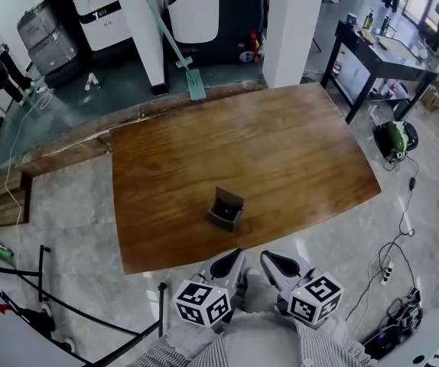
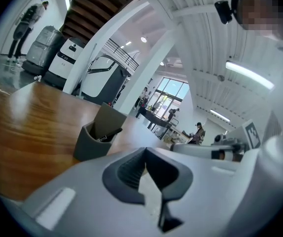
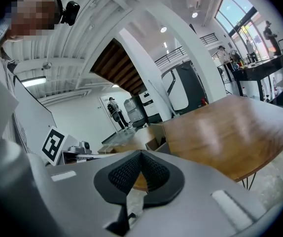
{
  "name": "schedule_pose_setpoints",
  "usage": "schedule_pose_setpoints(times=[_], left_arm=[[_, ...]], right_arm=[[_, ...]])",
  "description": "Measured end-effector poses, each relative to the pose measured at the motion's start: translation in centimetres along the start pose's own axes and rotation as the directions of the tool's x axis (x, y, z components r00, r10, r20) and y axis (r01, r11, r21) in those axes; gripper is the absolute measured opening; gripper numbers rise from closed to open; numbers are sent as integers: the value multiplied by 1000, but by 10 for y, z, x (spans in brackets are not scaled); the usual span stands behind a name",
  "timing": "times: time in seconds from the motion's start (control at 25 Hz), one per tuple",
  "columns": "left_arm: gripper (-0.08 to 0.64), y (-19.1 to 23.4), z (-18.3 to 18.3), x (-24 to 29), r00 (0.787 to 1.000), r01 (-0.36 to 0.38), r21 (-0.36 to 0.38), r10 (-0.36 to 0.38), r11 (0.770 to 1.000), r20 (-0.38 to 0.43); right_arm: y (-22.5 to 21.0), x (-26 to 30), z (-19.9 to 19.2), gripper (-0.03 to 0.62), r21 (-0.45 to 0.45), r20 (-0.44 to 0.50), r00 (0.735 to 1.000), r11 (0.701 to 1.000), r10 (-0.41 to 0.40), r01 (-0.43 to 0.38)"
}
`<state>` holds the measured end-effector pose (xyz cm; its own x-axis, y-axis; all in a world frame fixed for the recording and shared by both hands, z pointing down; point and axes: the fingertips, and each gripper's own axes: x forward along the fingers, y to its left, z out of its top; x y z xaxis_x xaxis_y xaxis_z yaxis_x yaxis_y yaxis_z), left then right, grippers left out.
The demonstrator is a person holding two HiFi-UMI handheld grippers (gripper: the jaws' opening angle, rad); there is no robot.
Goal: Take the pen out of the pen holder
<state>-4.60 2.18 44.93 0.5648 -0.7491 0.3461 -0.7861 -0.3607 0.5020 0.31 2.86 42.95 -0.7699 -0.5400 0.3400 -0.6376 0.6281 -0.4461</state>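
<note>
A dark grey pen holder (image 1: pixel 226 209) stands on the wooden table (image 1: pixel 281 144), near its front edge. In the left gripper view the pen holder (image 2: pixel 93 138) is left of and beyond the jaws, with a black pen (image 2: pixel 111 134) leaning inside it. My left gripper (image 1: pixel 235 257) and right gripper (image 1: pixel 268 258) hover side by side just short of the table's near edge, both shut and empty. The left gripper's (image 2: pixel 145 150) pads meet at a point. The right gripper's (image 3: pixel 141 153) closed jaws partly hide the holder (image 3: pixel 157 141).
A black side table (image 1: pixel 380 52) with bottles stands at the back right, with a green bag (image 1: pixel 394 138) below it. Cables (image 1: pixel 391 258) trail on the floor to the right. White machines (image 1: pixel 196 6) and a mop (image 1: pixel 193 79) stand behind the table. People stand far off.
</note>
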Motion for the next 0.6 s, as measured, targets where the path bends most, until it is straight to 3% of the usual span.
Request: schedule_pose_setpoints(times=[0.6], left_arm=[[8,12,15,16,998,-60,-61,62,996,24]], right_arm=[[-19,17,18,0,17,-57,995,997,77,-76]])
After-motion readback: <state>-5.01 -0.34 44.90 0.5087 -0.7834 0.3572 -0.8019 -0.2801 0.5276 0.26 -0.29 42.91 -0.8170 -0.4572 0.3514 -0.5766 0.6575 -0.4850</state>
